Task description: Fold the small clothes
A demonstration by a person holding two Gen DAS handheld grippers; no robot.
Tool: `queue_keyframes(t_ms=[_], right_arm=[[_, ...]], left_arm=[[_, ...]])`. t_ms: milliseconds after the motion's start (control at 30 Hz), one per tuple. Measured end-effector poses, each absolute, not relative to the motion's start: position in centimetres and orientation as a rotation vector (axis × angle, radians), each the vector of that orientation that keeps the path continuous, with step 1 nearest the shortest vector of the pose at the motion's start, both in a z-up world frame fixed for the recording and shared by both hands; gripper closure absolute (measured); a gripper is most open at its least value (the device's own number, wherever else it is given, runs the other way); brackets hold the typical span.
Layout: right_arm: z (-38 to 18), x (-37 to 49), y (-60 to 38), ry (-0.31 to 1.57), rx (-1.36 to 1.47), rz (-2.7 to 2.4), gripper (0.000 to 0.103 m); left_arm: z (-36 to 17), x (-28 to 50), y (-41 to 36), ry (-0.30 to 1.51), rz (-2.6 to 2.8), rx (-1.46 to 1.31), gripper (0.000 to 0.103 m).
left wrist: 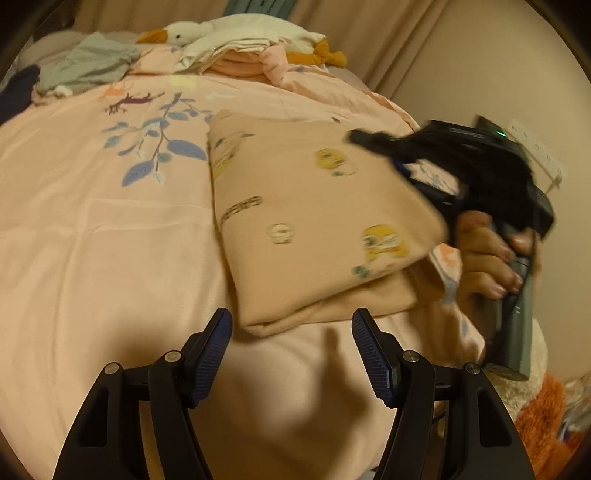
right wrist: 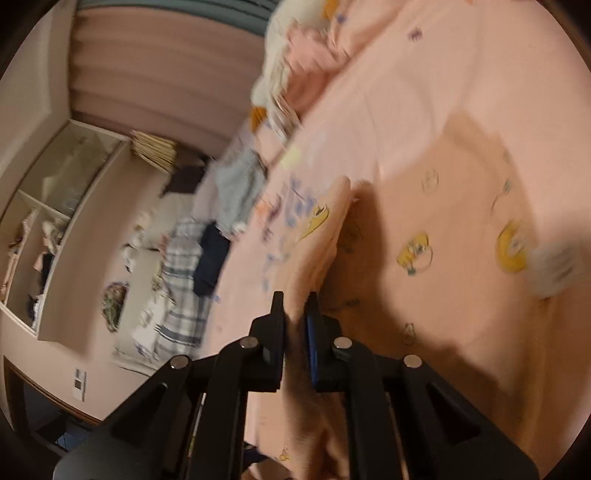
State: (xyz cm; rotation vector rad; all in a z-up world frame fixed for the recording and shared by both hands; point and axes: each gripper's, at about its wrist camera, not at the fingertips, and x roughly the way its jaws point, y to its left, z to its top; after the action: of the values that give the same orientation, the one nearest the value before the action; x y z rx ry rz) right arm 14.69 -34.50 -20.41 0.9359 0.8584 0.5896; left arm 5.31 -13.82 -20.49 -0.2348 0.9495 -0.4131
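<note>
A peach garment with yellow cartoon prints lies partly folded on the pink bedspread. My left gripper is open and empty, just in front of the garment's near folded edge. My right gripper is shut on an edge of the peach garment and holds that edge lifted; in the left wrist view the right gripper is blurred at the garment's right side, with the hand around its handle.
A plush goose, white and pink clothes, a grey garment and a dark one lie at the far end of the bed. A white shelf and plaid cloth are beside the bed. An orange plush is at right.
</note>
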Motion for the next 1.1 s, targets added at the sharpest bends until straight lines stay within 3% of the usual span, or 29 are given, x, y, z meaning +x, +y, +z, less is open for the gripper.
queue_keyframes(t_ms=[333, 433, 500, 567, 633, 767, 900, 1100], right_arm=[[-18.1, 12.2, -38.9, 0.721, 0.945, 0.547, 0.097], [-19.5, 13.0, -38.2, 0.890, 0.887, 0.517, 0.092], [-21.2, 13.7, -37.7, 0.999, 0.899, 0.507, 0.075], [-22.6, 14.4, -36.9, 1.118, 0.849, 0.451, 0.073], [-23.0, 14.7, -36.4, 1.129, 0.837, 0.440, 0.073], [-22.8, 15.1, -36.3, 1.095, 0.880, 0.463, 0.058], [-23.3, 15.7, -36.1, 1.051, 0.974, 0.510, 0.059], [-23.1, 17.1, -33.1, 1.079, 0.933, 0.584, 0.059]], left_arm=[[-20.6, 5.8, -16.2, 0.913, -0.351, -0.184, 0.037], [-21.5, 6.7, -16.5, 0.964, -0.326, -0.157, 0.037], [-21.5, 6.5, -16.1, 0.945, -0.334, -0.154, 0.037], [-21.6, 6.1, -15.9, 0.943, -0.344, -0.142, 0.037], [-21.6, 5.9, -15.7, 0.938, -0.350, -0.124, 0.037], [-21.6, 5.4, -16.1, 0.929, -0.355, -0.077, 0.037], [-21.7, 5.1, -16.7, 0.920, -0.357, 0.001, 0.036], [-21.5, 5.9, -15.3, 0.953, -0.392, -0.109, 0.036]])
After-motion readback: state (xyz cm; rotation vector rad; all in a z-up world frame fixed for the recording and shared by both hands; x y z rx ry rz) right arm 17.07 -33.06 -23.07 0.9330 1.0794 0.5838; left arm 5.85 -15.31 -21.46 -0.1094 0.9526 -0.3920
